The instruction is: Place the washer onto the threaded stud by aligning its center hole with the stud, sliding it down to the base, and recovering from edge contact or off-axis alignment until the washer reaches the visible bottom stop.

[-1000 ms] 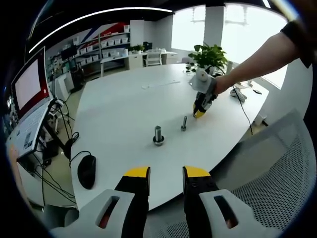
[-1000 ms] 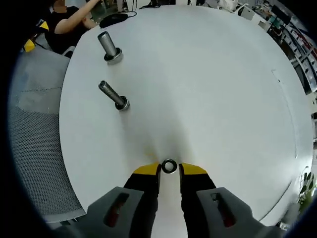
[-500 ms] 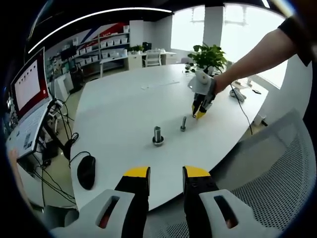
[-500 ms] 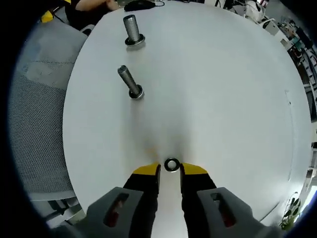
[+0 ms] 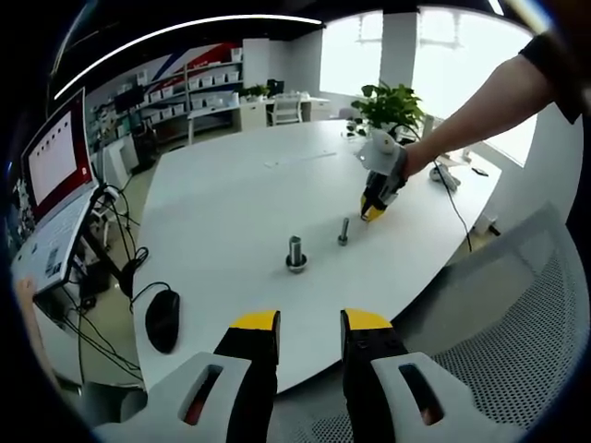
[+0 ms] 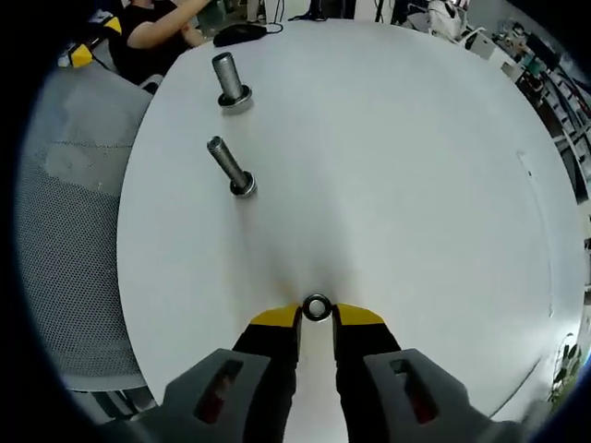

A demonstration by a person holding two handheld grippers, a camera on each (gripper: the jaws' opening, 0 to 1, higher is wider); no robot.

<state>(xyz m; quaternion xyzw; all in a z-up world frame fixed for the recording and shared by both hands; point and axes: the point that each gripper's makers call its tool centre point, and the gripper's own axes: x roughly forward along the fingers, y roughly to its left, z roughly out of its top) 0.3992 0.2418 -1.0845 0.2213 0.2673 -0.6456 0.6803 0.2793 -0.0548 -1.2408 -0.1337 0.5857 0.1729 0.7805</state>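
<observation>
In the right gripper view, the right gripper (image 6: 316, 315) pinches the washer (image 6: 316, 307) at its yellow tips, above the white table (image 6: 416, 185). At eleven o'clock stand a thin stud (image 6: 230, 167) and, farther, a thicker one (image 6: 229, 81) (both upright). The left gripper (image 5: 310, 323) hangs spread, off the table's edge.

Left gripper (image 5: 309, 323) and right gripper (image 6: 317, 318) — grey moulded bodies with red-lit slots, black fingers (image 6: 274, 355) capped in yellow. Person's arm (image 5: 489, 106) — bare below a short dark sleeve (image 5: 559, 65).
</observation>
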